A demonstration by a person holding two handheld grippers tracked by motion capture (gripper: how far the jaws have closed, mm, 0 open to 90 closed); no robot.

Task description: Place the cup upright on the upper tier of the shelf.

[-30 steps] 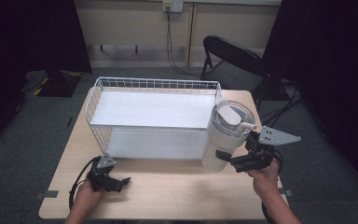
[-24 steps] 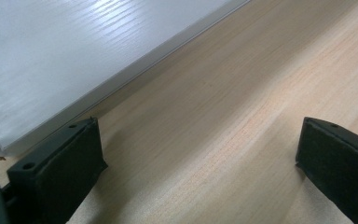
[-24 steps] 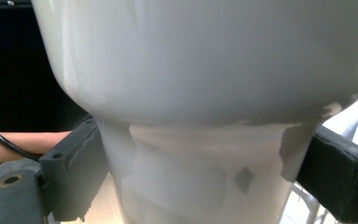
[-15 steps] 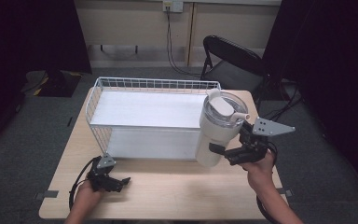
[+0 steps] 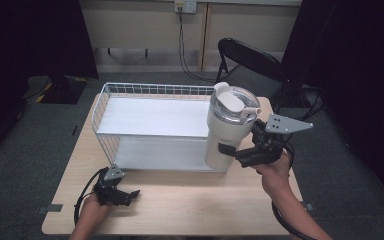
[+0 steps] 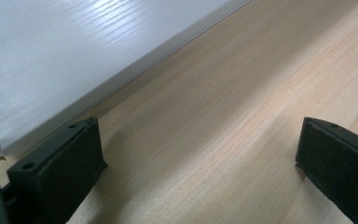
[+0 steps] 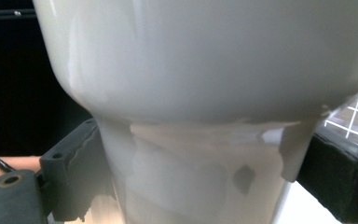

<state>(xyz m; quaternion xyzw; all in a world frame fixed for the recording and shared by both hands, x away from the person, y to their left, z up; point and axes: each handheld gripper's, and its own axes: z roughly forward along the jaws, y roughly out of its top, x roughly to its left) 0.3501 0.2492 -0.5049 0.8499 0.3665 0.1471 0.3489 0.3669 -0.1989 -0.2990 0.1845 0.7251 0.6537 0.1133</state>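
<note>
A big white tumbler (image 5: 228,127) with a clear lid and a spout hangs upright at the right end of the white wire basket (image 5: 150,90). My right gripper (image 5: 224,153) is shut on its narrow lower part, coming in from the right. In the right gripper view the tumbler (image 7: 205,70) looms close, and the right gripper (image 7: 205,182) has a jaw on each side of its stem. My left gripper (image 5: 131,197) rests open on the wooden table (image 5: 195,205) at the front left. The left gripper (image 6: 196,163) holds nothing, with bare wood between its jaws.
The basket's white floor panel (image 6: 70,56) lies just beyond the left gripper. A black folding chair (image 5: 250,65) stands behind the table's far right corner. A cable loops by the left hand (image 5: 82,202). The floor around the table is dark carpet.
The right gripper has carried the tumbler up and to the left, from beside the basket's right end to over its right edge. The left gripper has stayed put.
</note>
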